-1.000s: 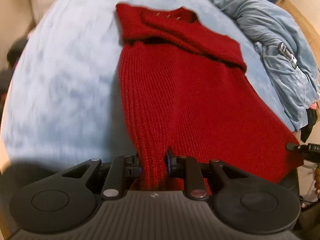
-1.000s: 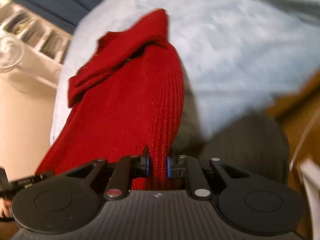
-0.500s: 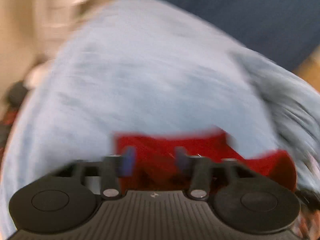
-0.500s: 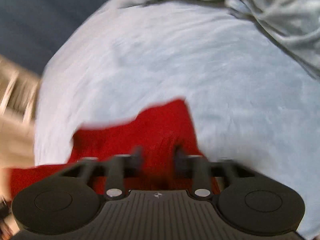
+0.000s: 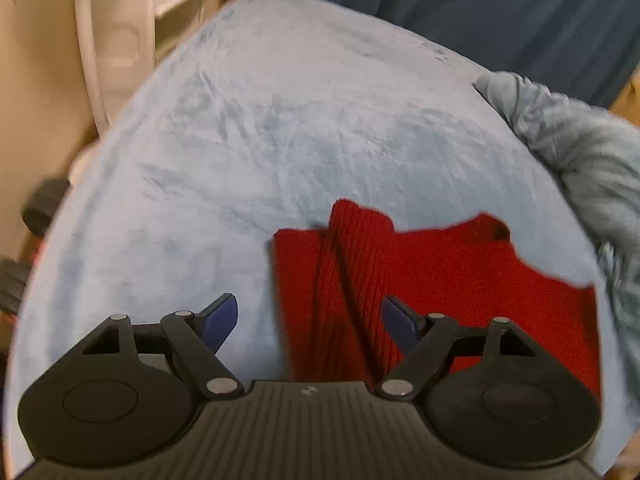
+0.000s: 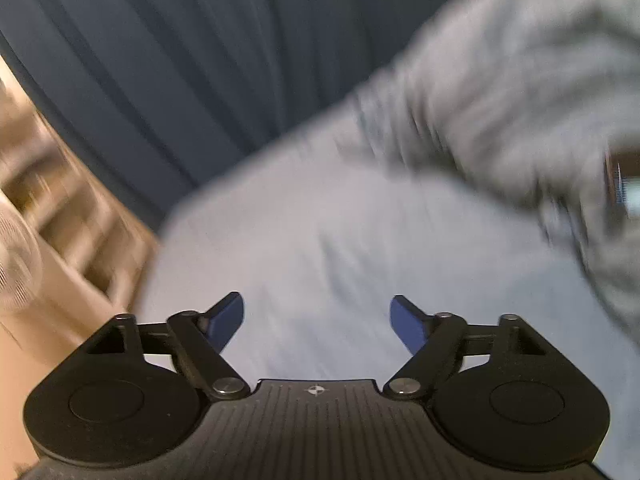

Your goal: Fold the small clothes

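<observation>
A red knit sweater (image 5: 432, 280) lies folded over on the pale blue blanket (image 5: 280, 132), low and right in the left wrist view. My left gripper (image 5: 310, 316) is open, its jaws spread wide over the sweater's left edge, holding nothing. A raised fold of the sweater runs between the blue fingertips (image 5: 224, 314). My right gripper (image 6: 318, 316) is open and empty above the bare blanket (image 6: 340, 260). The sweater does not show in the blurred right wrist view.
A crumpled grey-blue garment (image 5: 580, 148) lies at the blanket's right edge and also shows in the right wrist view (image 6: 520, 100). A dark blue curtain (image 5: 440, 8) hangs behind. A beige shelf unit (image 6: 60, 220) and white furniture (image 5: 100, 40) stand to the left.
Both grippers were shut on the sweater's bottom edge, carried it up over the top part, then opened and let go. The right gripper has swung away from the sweater.
</observation>
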A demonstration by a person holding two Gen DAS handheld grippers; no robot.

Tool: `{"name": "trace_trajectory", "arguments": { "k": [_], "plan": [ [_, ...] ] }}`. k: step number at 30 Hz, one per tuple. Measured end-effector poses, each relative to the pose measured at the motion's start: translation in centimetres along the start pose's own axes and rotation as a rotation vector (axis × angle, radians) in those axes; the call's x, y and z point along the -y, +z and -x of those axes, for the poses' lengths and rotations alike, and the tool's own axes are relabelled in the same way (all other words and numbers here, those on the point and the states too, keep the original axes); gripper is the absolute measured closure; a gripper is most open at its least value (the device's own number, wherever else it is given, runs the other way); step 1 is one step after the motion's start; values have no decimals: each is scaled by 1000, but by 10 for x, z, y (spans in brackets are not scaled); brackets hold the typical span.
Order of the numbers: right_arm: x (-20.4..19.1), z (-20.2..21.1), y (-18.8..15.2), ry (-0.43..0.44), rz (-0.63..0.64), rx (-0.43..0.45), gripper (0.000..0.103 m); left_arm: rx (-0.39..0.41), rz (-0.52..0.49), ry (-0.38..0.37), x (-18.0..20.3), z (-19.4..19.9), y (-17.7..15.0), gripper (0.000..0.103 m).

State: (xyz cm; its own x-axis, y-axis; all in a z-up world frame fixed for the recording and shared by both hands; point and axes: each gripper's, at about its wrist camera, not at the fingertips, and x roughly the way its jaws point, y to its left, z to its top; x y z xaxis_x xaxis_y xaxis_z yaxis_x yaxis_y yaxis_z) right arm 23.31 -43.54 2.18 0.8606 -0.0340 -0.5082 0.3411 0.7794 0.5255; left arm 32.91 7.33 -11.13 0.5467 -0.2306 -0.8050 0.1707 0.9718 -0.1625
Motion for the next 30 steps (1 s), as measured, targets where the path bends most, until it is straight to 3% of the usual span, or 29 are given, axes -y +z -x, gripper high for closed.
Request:
{"name": "trace_trajectory", "arguments": {
  "k": [2,4,7,11,13,14,15,16,19,22,23,25,26,28,30],
  "plan": [
    [-20,22,17,13,51,65,14,13,-49,24,2,12,-17,18],
    [-28,27,5,-40,164,25,9,-2,-85,6,2,20,-36,18],
    [-2,14,-53,-111,228,-134,8,-62,-132,-14,6,16,-59,18],
    [34,-11,-159,-246,285,-322,10,-133,-206,-33,23,-3,-80,21],
    [39,-13,-200,-277,347,-346,10,-136,-230,-41,29,-5,-83,53],
    [39,-15,-214,-288,383,-353,22,-141,-234,-56,31,-5,-83,87],
    [40,-18,-226,-285,423,-366,45,-136,-228,-42,31,-2,-81,90],
    [40,-21,-232,-266,464,-399,89,-135,-218,-38,29,1,-78,91],
    [50,-18,-207,-231,406,-379,91,-112,-153,-69,14,25,-66,92],
    [76,-17,-178,-244,305,-353,94,-107,-155,-67,-1,34,-65,92],
    [84,-18,-179,-267,288,-356,103,-118,-154,-62,-3,31,-66,92],
    [99,-29,-182,-432,346,-332,103,-138,-157,-29,-4,19,-72,92],
    [111,-31,-183,-449,296,-344,103,-153,-140,-24,-6,14,-74,92],
    [127,-20,-184,-417,163,-341,103,-145,-119,-16,-7,10,-78,92],
    [126,-1,-184,-364,124,-289,97,-99,-95,-40,-9,19,-80,90]
  ]
}}
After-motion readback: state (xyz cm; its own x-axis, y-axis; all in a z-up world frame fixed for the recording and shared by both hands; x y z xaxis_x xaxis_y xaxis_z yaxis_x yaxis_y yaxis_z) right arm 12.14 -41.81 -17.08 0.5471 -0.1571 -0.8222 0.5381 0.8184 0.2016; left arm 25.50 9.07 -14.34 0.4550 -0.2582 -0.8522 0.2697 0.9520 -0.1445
